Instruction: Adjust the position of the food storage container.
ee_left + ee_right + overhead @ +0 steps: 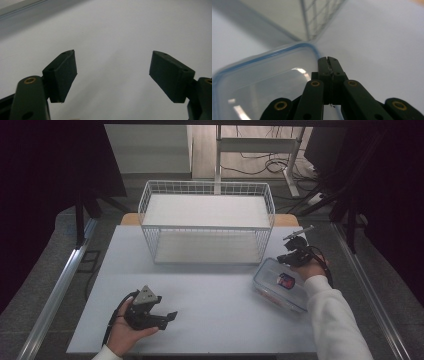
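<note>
Pale grey surface (210,310) in the high view, with a white wire basket (206,222) sitting at 12 o'clock, long side facing the person. Clear plastic food container (281,284) with a blue-edged lid at about 4 o'clock from the basket, near the right edge, something small and red-and-dark inside.

Right hand-held gripper (291,257) parked at the container's far corner, at roughly 1 o'clock from its middle. Jaws pressed flat together in the right gripper view (329,65), nothing pinched between them, tips just at the rounded lid corner (274,75); can't tell whether touching the rim or just beside it. Basket wire (317,17) blurry beyond, at 12 o'clock.

Left hand-held gripper (167,316) down at 7 o'clock on the surface, well apart from the container, grey three-cornered plate on top. Jaws standing wide apart in the left gripper view (112,72), just bare surface between them.
</note>
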Motion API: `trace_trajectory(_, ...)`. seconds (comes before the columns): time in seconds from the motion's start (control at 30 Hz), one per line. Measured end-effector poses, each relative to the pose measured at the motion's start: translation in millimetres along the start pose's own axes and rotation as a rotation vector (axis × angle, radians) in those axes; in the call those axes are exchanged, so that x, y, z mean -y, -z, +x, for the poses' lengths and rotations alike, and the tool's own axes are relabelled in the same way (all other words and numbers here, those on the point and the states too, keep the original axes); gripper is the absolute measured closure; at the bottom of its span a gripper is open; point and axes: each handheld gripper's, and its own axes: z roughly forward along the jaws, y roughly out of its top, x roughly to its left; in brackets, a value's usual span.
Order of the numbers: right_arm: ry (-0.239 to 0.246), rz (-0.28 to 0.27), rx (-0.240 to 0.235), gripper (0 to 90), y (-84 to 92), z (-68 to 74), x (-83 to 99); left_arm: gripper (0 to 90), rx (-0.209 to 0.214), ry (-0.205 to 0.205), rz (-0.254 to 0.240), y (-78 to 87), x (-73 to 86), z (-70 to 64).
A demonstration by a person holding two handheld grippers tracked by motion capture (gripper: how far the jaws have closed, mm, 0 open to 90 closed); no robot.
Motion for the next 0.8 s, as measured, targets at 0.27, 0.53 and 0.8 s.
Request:
trace_trajectory(0.27, 0.004, 0.038, 0.037, 89.0, -10.2, -7.5, -4.1, 21.7, 0.001, 0.005, -0.002, 0.5, 0.2, 0.7)
trace_trajectory(0.53, 0.012, 0.052, 0.038, 89.2, -13.1, -8.9, -3.4, 21.7, 0.000, 0.006, 0.001, -0.3, 0.3, 1.2)
trace_trajectory(0.8, 0.079, 0.067, 0.006, 89.2, -11.2, 6.1, -0.8, 21.7, 0.005, 0.002, 0.011, -1.4, 0.1, -0.1)
